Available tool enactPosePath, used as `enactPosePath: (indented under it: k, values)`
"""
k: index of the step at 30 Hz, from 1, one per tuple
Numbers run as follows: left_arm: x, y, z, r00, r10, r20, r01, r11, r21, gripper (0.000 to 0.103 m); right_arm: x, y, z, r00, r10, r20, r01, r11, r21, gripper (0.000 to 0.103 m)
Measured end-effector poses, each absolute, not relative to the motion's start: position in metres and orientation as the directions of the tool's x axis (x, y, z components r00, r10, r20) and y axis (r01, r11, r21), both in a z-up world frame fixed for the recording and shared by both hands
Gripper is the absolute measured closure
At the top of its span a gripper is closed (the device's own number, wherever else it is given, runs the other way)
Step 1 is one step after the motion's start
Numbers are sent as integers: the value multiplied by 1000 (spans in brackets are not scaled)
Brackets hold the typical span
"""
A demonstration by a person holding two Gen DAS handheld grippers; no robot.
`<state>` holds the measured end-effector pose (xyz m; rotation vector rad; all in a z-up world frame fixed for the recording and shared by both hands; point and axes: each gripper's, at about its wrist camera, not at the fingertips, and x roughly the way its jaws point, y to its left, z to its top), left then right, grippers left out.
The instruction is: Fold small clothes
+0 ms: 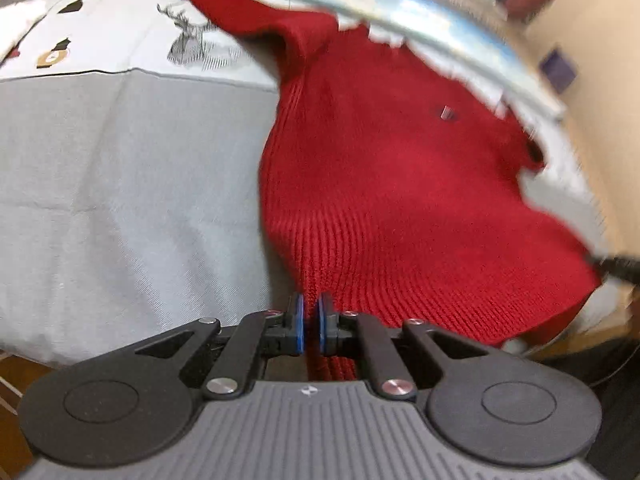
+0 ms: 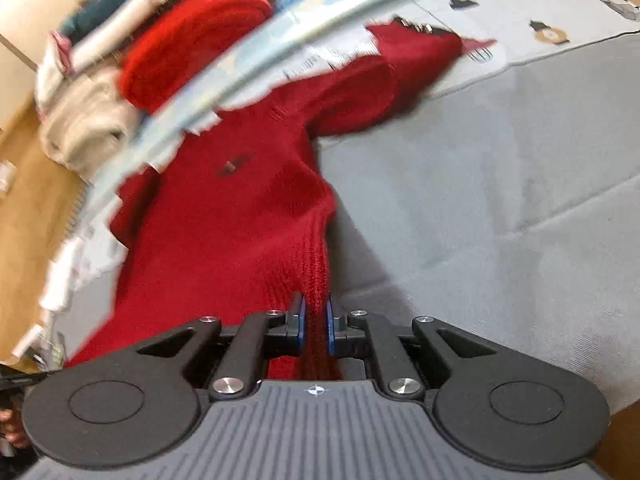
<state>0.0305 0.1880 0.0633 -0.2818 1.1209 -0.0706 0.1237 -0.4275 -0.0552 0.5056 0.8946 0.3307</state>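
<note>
Left wrist view has the left gripper [image 1: 311, 320] pinching the red sweater [image 1: 392, 184] hem, right gripper [image 2: 315, 326] likewise, so a hard tug might slip the knit out.

Two close wrist views along fingers [image 1: 298, 322], over one red sweater [image 1: 400, 184], from opposite hem corners

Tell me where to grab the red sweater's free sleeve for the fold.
Grip the cuff end of the sleeve, coming from the grey cloth side. It lies stretched out flat away from the red sweater body, with bare cloth beside it. Both grippers already clamp the hem.
</note>
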Motion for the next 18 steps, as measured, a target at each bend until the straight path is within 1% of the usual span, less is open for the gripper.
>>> enactPosePath:
  k: [3,4,5,7,8,9,10,11,14,15,16,17,18]
  values:
    - [37,173,48,375,-141,-916,-51,984,-172,94,126,-416,-62,552,417,-723,-53,882,468,93]
    - [41,170,44,357,-124,-926,-48,987,-151,87,126,-409,-58,553,383,-740,-60,904,424,93]
    - [43,166,40,344,-118,-931,-42,989,-141,82,129,-401,-60,559,324,-763,-66,935,349,93]
    - [41,170,39,348,-127,-929,-41,988,-150,76,123,-390,-67,552,240,-798,-95,970,226,93]
    - [42,172,38,348,-137,-928,-49,985,-164,72,125,-386,-72,554,219,-803,-107,975,192,94]
    - [40,173,38,343,-149,-927,-53,983,-177,69,125,-383,-76,567,192,-801,-112,981,156,94]
    - [38,172,37,338,-154,-929,-52,982,-182,64,122,-382,-75,578,168,-798,-112,986,126,94]
    - [35,170,36,332,-156,-930,-49,982,-183,57,122,-383,-76,584,156,-797,-107,988,115,94]
    - [28,163,23,282,-160,-946,-42,983,-179,46,122,-389,-76,578,202,-791,-106,979,173,92]
    - [24,158,19,262,-157,-952,-29,985,-171,45,121,-387,-75,569,224,-791,-115,974,193,91]
    - [22,153,13,244,-151,-958,-12,987,-159,41,123,-386,-77,549,251,-797,-126,968,217,81]
    - [20,147,8,224,-138,-965,8,990,-140,40,123,-385,-79,522,278,-807,-137,960,242,68]
    - [18,142,2,203,-123,-971,31,992,-119,40,123,-382,-82,496,292,-818,-149,956,251,66]
